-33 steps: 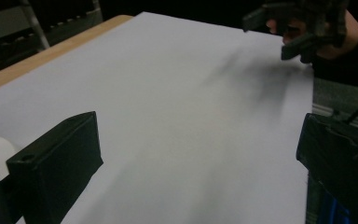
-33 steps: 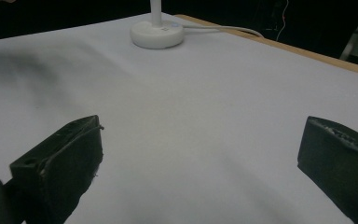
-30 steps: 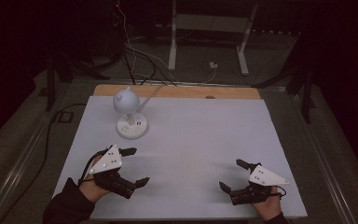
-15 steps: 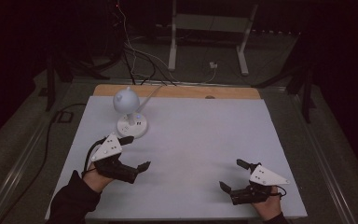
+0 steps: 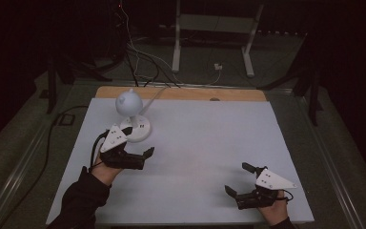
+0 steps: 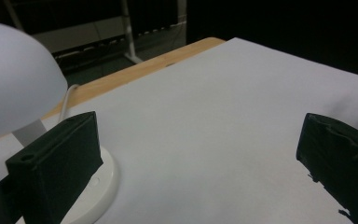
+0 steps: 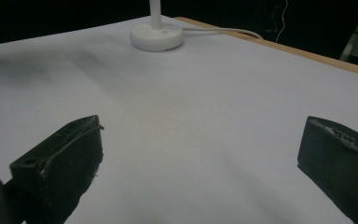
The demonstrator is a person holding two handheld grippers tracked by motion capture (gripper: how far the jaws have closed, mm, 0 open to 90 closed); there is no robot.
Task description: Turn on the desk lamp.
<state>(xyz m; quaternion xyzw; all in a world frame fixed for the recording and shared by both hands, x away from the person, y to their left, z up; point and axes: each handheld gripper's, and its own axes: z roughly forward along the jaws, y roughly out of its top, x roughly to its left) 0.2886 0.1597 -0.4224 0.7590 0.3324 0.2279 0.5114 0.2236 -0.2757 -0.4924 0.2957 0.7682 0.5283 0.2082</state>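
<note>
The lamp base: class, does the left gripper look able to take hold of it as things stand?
Probably yes. The left gripper is open beside the lamp base, one jaw right at the base's edge in the left gripper view, with nothing lying between them on the white table.

A lamp stands on the table's far left; the left gripper sits just before it, the right gripper near right.

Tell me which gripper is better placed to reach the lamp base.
Left. The left gripper is open right beside the lamp base, one jaw next to it; the right gripper sits far across the table.
</note>
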